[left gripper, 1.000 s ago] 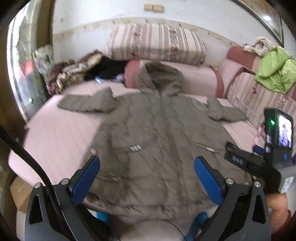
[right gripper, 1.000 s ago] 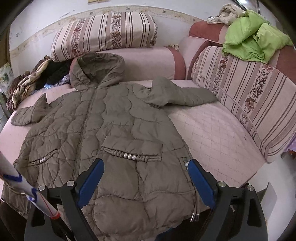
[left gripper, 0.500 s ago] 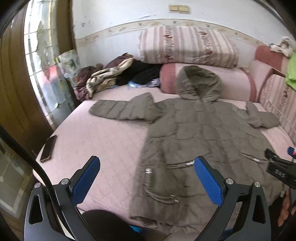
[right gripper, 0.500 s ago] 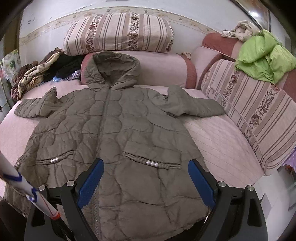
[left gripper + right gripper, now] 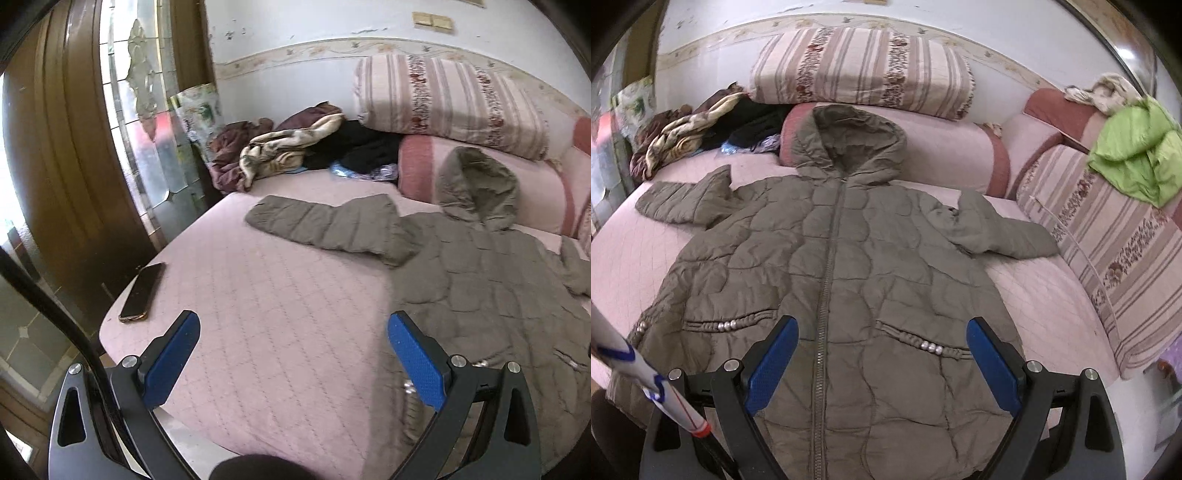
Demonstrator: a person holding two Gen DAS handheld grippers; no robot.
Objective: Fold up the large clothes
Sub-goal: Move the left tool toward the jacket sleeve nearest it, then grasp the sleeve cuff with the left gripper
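coat (image 5: pixel 842 288) flat, zipped, face up on pink bed (image 5: pixel 266 295), sleeves out | left gripper (image 5: pixel 291 354) and right gripper (image 5: pixel 881 354) both spread wide, empty | tip imo: grab far-left sleeve (image 5: pixel 317 225) by cuff, fold across chest

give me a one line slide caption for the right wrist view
Open right gripper poised over the hem of an olive hooded quilted coat, zipped and spread flat, sleeves out, on a pink bed.

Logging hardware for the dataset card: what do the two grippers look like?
Left gripper and right gripper match: black angular frames with triangular cutouts, silver bolts, blue textured pads. A black cable crosses the left view; a white tube with blue and red markings crosses the right.
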